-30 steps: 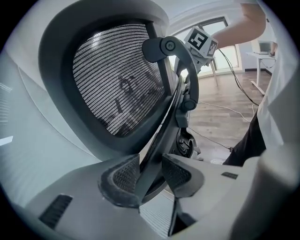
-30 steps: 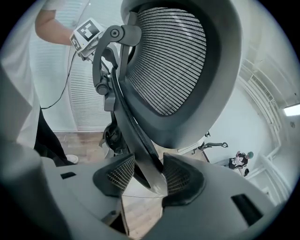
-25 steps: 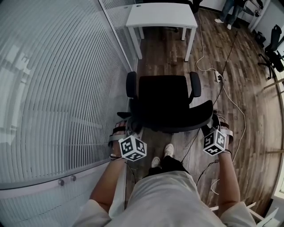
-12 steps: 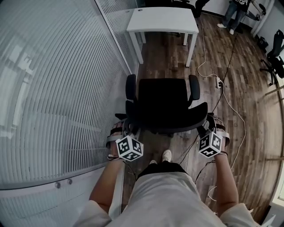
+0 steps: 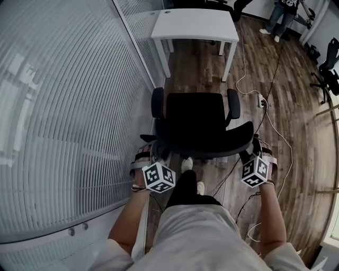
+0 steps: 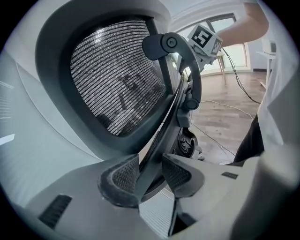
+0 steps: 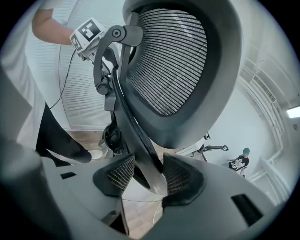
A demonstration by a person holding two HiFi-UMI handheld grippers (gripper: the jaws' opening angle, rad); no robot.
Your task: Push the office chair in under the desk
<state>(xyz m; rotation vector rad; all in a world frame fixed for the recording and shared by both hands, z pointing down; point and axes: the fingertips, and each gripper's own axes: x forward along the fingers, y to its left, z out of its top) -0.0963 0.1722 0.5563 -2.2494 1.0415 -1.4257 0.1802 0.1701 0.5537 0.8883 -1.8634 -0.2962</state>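
A black mesh-backed office chair (image 5: pixel 195 117) stands on the wood floor, its seat facing a white desk (image 5: pixel 193 24) further ahead. I stand behind it. In the head view my left gripper (image 5: pixel 152 156) is at the backrest's left edge and my right gripper (image 5: pixel 254 151) at its right edge. The left gripper view shows my left gripper (image 6: pixel 151 174) shut on the backrest's dark rim (image 6: pixel 157 140), both pads against it. In the right gripper view my right gripper (image 7: pixel 151 176) clamps the opposite rim (image 7: pixel 140 140) in the same way.
A glass wall with blinds (image 5: pixel 69 106) runs close along the left of chair and desk. White cables and a power strip (image 5: pixel 260 98) lie on the floor at the right. Another chair (image 5: pixel 328 66) and a standing person (image 5: pixel 280 13) are at the far right.
Both grippers and the chair have moved forward toward the desk. My leg has swung ahead under the backrest. The grips look the same.
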